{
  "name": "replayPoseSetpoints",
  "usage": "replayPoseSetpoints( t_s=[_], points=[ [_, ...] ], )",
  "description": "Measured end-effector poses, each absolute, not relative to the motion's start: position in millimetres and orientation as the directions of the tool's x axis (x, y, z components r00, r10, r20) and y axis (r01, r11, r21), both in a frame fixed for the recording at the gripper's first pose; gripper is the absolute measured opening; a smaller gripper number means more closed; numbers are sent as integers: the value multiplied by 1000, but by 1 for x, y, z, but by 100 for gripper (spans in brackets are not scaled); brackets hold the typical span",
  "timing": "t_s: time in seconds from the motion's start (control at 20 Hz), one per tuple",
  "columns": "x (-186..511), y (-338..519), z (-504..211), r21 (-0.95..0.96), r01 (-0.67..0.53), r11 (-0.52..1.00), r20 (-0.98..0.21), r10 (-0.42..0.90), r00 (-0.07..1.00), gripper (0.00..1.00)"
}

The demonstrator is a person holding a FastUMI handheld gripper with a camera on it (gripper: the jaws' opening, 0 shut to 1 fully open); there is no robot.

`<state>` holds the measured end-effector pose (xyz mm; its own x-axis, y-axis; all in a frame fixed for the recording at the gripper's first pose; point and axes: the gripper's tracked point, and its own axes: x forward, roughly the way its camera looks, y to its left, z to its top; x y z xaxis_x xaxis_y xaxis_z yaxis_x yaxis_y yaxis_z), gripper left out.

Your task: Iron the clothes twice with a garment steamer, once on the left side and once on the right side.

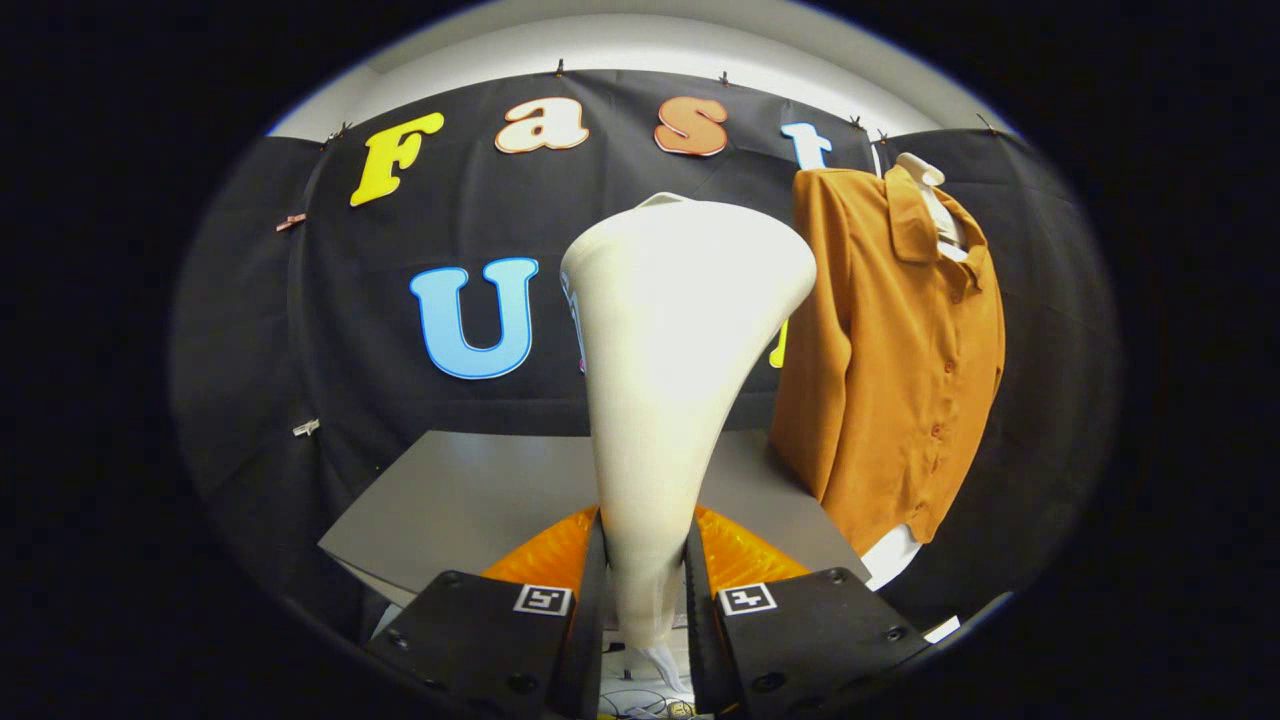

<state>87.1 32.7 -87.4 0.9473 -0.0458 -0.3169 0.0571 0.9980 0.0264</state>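
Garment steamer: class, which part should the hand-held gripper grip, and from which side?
Grip the narrow handle neck of the garment steamer, coming from below. It tapers there to fit between the fingers, while the wide head flares above. The hand-held gripper is shut on that neck, with the orange shirt beyond.

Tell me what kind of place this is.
Likely a staged recording booth, not a home: black cloth wall behind, a bare grey table, and an orange shirt hung up for steaming. The gripper is shut on a white garment steamer.
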Motion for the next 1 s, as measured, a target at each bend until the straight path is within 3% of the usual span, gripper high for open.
replayPoseSetpoints(
  t_s=[0.55,0.75,1.0],
  points=[
    [35,-27,-9,1,179,984,-121,-178,977,39],
    [44,-86,-5,17,233,972,-107,-230,967,39],
    [76,-152,-13,21,218,976,-120,-214,969,39]
  ],
)
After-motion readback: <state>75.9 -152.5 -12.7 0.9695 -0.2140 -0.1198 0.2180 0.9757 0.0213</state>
